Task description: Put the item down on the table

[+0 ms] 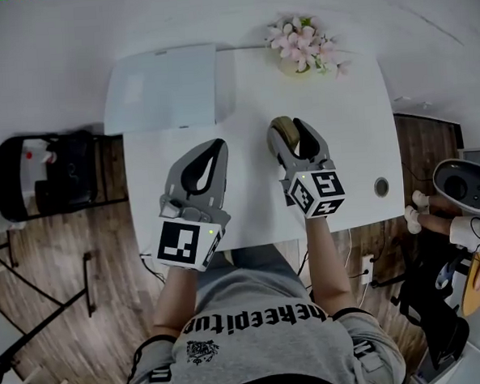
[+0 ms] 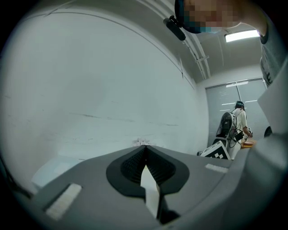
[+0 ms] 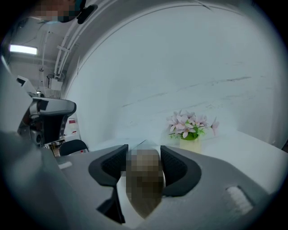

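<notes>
Over the middle of the white desk [image 1: 257,202], the right tongs [image 1: 291,131] are clamped on the item [image 1: 282,130], a rounded tan-olive thing pinched between the two dark pads. Whether it touches the desktop I cannot tell from where I stand (its surface is smeared over in the right gripper view, so I won't guess what it is). The left tongs [image 1: 213,146] are pressed together on nothing, tips meeting, and hang just beside the right ones.

To my eye the setting-down is in hand but not yet done: the grip has not let go. The next move calls for lowering the item onto the bare patch below it, then parting the pads evenly so that a round thing does not roll.

By my count: one item, two tongs, one desk. Farther back are one pot of pink flowers [image 1: 302,47] and one flat white panel [image 1: 162,88], both well apart from the item.
</notes>
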A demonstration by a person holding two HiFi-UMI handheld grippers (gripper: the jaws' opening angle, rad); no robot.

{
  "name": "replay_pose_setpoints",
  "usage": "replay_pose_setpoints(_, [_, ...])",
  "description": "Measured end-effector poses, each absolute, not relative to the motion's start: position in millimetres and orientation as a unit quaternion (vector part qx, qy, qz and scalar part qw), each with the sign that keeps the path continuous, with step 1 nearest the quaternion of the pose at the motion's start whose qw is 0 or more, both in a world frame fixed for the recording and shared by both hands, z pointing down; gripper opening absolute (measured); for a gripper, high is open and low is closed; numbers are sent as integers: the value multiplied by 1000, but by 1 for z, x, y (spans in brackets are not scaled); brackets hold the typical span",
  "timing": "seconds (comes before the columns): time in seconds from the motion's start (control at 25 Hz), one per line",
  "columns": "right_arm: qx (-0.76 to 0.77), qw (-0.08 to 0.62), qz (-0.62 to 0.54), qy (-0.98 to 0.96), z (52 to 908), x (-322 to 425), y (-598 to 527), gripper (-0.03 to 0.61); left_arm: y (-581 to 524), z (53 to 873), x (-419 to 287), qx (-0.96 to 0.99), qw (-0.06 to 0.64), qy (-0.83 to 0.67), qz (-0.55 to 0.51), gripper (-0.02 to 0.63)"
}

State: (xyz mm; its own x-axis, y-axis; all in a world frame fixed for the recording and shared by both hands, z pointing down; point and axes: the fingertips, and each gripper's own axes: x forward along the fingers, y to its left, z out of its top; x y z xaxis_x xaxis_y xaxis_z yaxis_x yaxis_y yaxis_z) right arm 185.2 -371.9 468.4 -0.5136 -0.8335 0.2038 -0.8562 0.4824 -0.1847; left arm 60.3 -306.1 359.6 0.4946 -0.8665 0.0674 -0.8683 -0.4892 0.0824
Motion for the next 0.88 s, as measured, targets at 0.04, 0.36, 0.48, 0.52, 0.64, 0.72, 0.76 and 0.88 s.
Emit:
replay_pose_setpoints(0.04, [490,46,132,-861,468,186,-369,222,-307,360,60,863,53,-503,8,12])
replay_pose_setpoints(0.36, [480,75,130,-864,469,197,-332,223,-309,366,68,869,58,-492,14,12])
replay_pose_setpoints(0.48, [480,86,132,-863,472,201,-318,222,-309,366,71,872,57,-485,13,12])
replay_pose_setpoints(0.52, [480,89,133,-862,473,203,-313,222,-309,366,72,873,57,-483,13,12])
replay_pose_setpoints(0.64, [483,101,138,-859,477,207,-297,222,-307,366,75,878,56,-475,15,12])
replay_pose_setpoints(0.72, [485,108,144,-856,481,211,-286,222,-306,366,78,881,55,-471,16,12])
replay_pose_setpoints(0.76, [487,110,147,-854,484,213,-280,221,-305,366,79,882,54,-469,17,12])
replay_pose_setpoints(0.88, [493,122,159,-846,497,220,-265,221,-303,367,82,884,55,-464,17,12])
